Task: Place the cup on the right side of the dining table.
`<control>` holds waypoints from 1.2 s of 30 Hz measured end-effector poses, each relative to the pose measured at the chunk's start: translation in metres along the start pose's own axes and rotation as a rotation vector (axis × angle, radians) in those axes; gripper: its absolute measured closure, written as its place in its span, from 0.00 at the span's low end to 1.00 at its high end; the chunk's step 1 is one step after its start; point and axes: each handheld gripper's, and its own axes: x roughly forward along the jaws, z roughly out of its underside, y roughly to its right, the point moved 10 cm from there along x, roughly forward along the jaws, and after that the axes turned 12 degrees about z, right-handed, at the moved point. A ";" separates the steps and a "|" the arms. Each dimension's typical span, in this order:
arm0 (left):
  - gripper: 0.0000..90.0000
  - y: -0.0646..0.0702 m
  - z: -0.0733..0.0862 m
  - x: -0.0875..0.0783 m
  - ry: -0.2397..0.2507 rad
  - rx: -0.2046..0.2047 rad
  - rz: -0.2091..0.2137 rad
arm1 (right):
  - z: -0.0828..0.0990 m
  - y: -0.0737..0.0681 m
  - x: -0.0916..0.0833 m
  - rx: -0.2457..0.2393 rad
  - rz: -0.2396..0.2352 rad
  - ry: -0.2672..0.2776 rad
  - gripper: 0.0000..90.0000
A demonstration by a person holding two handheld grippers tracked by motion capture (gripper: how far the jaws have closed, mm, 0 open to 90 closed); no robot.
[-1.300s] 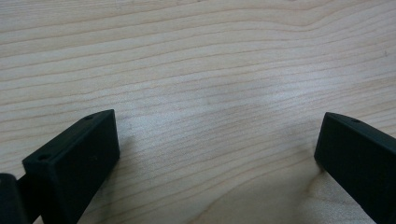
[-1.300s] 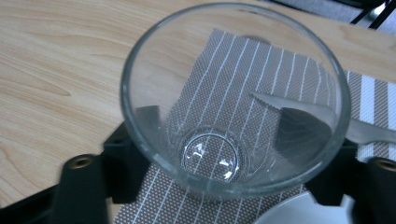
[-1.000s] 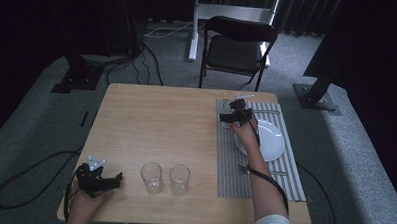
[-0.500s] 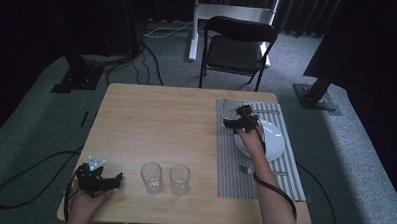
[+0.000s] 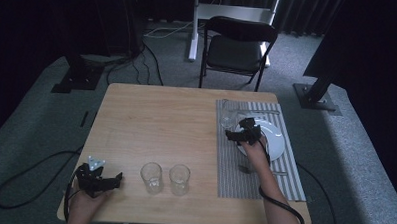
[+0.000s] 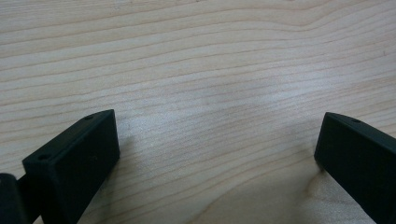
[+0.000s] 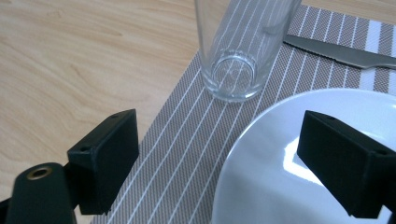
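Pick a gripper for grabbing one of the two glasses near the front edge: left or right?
Left. The left gripper is open on the table just beside the glasses; the right gripper is away over the placemat, by the plate.

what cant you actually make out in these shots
- Glass on the placemat: its upper part and rim are cut off by the top edge of the right gripper view.
- Knife: its handle end runs off the right edge there.
- Cutlery by the plate: in the high view, too small and partly behind the right forearm to identify.
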 end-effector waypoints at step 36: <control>0.00 0.000 0.000 0.000 -0.001 0.000 0.001 | 0.093 0.000 -0.088 0.025 -0.046 0.138 0.14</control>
